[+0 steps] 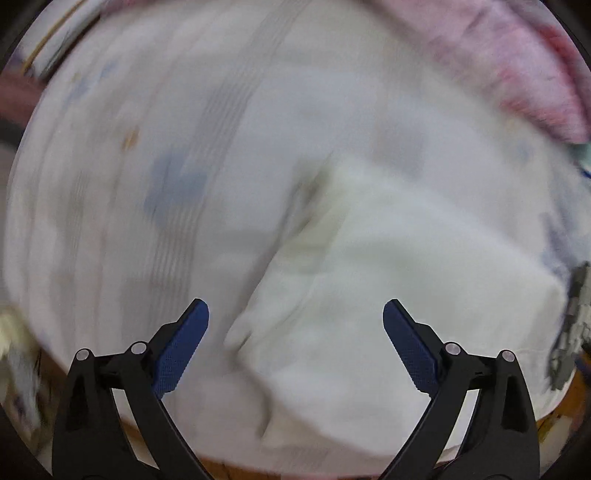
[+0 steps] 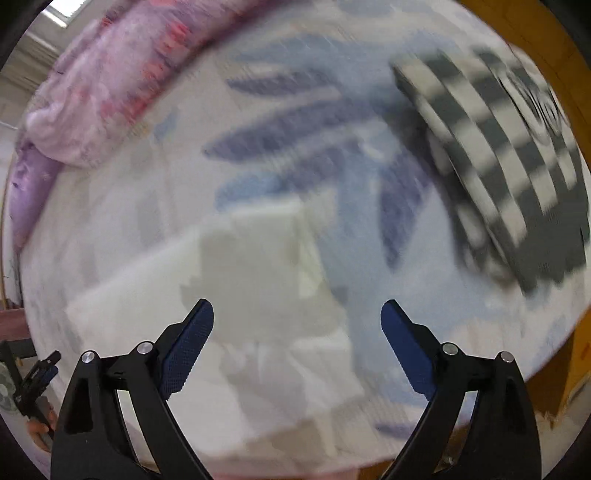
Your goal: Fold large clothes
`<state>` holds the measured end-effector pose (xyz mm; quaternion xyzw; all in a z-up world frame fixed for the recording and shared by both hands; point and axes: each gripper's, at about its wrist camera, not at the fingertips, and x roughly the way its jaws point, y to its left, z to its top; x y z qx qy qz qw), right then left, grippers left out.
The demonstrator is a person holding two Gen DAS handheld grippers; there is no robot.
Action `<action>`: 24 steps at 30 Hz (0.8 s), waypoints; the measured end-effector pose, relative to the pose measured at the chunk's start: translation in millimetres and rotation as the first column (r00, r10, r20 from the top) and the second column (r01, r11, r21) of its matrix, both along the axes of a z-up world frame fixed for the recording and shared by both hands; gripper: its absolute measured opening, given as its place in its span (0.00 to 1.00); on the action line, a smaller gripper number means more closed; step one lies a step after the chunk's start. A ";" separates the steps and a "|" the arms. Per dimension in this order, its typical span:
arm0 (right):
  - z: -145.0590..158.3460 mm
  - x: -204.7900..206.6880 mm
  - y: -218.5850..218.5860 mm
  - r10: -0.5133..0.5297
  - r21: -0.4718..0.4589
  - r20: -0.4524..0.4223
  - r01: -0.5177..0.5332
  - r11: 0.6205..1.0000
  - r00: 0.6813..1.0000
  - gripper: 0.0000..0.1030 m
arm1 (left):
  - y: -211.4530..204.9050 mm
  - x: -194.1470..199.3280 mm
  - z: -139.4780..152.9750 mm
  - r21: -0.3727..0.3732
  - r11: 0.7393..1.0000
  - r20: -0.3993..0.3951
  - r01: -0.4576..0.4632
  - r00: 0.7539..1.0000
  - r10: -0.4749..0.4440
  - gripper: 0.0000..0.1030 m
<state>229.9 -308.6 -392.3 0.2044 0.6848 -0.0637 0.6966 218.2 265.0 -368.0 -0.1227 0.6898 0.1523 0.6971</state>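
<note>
A white garment (image 1: 388, 277) lies folded on the bed sheet, blurred by motion. My left gripper (image 1: 295, 317) is open and empty, hovering above the garment's left edge. In the right wrist view the same white garment (image 2: 258, 280) lies below and between the fingers of my right gripper (image 2: 297, 319), which is open and empty. A black-and-white checkered garment (image 2: 498, 166) lies folded at the upper right of the bed; a sliver of it shows at the right edge of the left wrist view (image 1: 572, 325).
The bed sheet (image 2: 314, 155) is pale with blue leaf prints. A pink-purple quilt (image 2: 96, 96) is bunched along the far side and also shows in the left wrist view (image 1: 517, 62). An orange-brown bed frame (image 2: 517, 22) borders the mattress. The other gripper (image 2: 37, 376) shows at far left.
</note>
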 end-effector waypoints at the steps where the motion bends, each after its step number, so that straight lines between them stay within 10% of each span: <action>1: -15.2 -8.4 0.5 -0.022 0.017 -0.046 0.023 1.000 0.999 0.86 | 6.0 -11.2 -12.3 -0.015 0.999 -0.036 -0.042 0.999 0.041 0.93; 5: -67.1 -50.5 4.7 -0.089 0.087 -0.198 0.107 0.990 0.976 0.86 | 12.8 -42.0 -67.0 -0.112 0.978 -0.164 -0.174 0.974 0.154 0.92; 6: -77.0 -57.2 10.3 -0.103 0.100 -0.209 0.126 0.987 0.973 0.82 | 9.4 -49.2 -79.5 -0.132 0.972 -0.194 -0.196 0.966 0.168 0.74; 7: -83.9 -59.3 16.1 -0.116 0.139 -0.189 0.143 0.980 0.975 0.62 | 6.6 -54.7 -85.9 -0.155 0.964 -0.196 -0.214 0.963 0.183 0.25; 10: -105.5 -57.0 25.3 -0.207 0.157 -0.178 0.235 0.959 0.962 0.23 | 0.0 -57.7 -81.1 -0.125 0.971 -0.149 -0.206 0.971 0.187 0.15; 13: -90.1 -44.6 33.7 -0.208 0.172 -0.169 0.237 0.956 0.963 0.13 | -8.2 -54.6 -53.7 -0.121 0.979 -0.112 -0.167 0.982 0.154 0.10; 15: -56.8 -41.6 41.8 -0.208 0.376 -0.087 0.226 0.899 0.974 0.11 | -13.5 -56.4 -21.5 -0.210 0.970 -0.035 -0.125 0.992 0.121 0.10; 17: -26.2 -43.9 50.3 -0.265 0.612 -0.069 0.251 0.750 0.962 0.11 | -15.7 -60.9 8.5 -0.341 0.934 0.037 -0.109 0.991 0.129 0.10; 21: -19.0 -60.3 49.6 -0.343 0.826 -0.133 0.296 0.479 0.930 0.11 | -8.8 -79.0 38.9 -0.652 0.746 0.109 -0.136 0.957 0.270 0.09; 23: -61.1 -83.8 31.1 -0.391 0.813 -0.257 0.416 0.408 0.884 0.12 | 3.0 -93.3 27.1 -0.738 0.650 0.091 -0.181 0.928 0.362 0.09; 24: -85.1 -96.0 22.9 -0.397 0.768 -0.308 0.472 0.433 0.865 0.13 | 17.1 -104.3 -1.8 -0.739 0.631 0.044 -0.238 0.917 0.397 0.11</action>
